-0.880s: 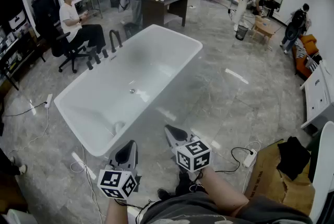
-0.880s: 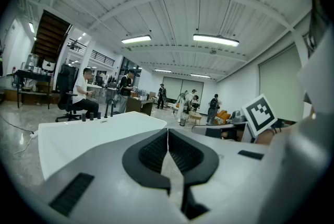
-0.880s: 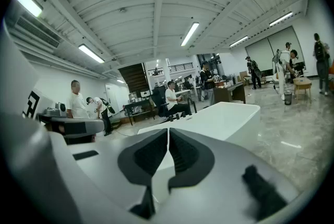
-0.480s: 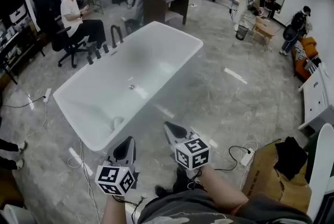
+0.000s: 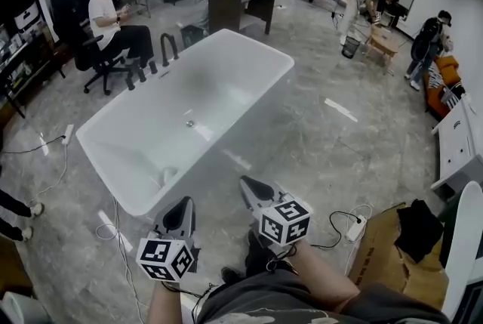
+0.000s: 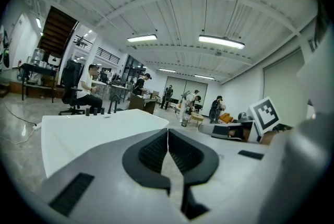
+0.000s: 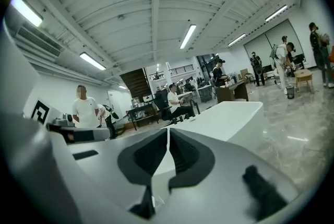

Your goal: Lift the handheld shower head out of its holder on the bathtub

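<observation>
shower head [image 5: 130, 80] stands among small dark fittings on the white bathtub's [image 5: 226, 88] far left rim (too small to pick out surely). left gripper [image 5: 183, 203] and right gripper [image 5: 249, 183] are held short of the tub's near end, tilted slightly down, jaws closed together on nothing.

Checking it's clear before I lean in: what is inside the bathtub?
In the bathtub, only a small drain on the white floor and a round fitting toward the near end show. The near inner wall is hidden.
</observation>
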The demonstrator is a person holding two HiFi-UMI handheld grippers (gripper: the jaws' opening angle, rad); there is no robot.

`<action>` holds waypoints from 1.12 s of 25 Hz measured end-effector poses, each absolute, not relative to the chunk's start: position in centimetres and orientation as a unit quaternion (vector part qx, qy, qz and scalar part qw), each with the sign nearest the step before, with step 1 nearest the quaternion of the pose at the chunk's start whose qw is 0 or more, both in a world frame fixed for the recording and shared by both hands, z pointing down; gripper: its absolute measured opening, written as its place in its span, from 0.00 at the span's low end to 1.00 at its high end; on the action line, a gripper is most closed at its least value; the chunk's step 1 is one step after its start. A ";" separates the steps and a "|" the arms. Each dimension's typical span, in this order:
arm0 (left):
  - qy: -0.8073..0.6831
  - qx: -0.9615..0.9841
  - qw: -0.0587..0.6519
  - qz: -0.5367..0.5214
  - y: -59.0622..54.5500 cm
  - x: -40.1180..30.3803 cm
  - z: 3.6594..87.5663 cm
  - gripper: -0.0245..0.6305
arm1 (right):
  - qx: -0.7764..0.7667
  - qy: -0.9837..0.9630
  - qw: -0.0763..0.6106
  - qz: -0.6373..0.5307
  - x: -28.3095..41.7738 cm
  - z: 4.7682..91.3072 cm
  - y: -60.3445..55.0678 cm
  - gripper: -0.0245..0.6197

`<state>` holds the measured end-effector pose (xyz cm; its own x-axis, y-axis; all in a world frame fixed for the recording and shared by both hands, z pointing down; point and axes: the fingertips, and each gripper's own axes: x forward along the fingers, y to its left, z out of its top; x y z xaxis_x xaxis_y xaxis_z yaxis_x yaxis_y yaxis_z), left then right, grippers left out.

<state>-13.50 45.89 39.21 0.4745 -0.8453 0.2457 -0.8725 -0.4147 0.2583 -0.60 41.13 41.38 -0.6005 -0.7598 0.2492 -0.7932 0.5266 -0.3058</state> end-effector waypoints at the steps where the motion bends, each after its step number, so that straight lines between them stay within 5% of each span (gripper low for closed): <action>1: -0.513 0.839 0.176 0.038 45.6 -13.5 39.1 0.06 | 0.445 -0.873 0.043 0.195 -0.4 41.4 40.7 0.09; 28: -0.567 0.798 0.195 0.062 23.4 -5.9 40.7 0.06 | 0.372 -0.903 0.063 0.204 7.2 43.6 16.0 0.09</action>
<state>-5.88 23.36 40.74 0.3488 -0.8808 0.3202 -0.9291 -0.2803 0.2412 7.24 15.97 43.65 -0.7159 -0.6459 0.2651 -0.6971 0.6402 -0.3227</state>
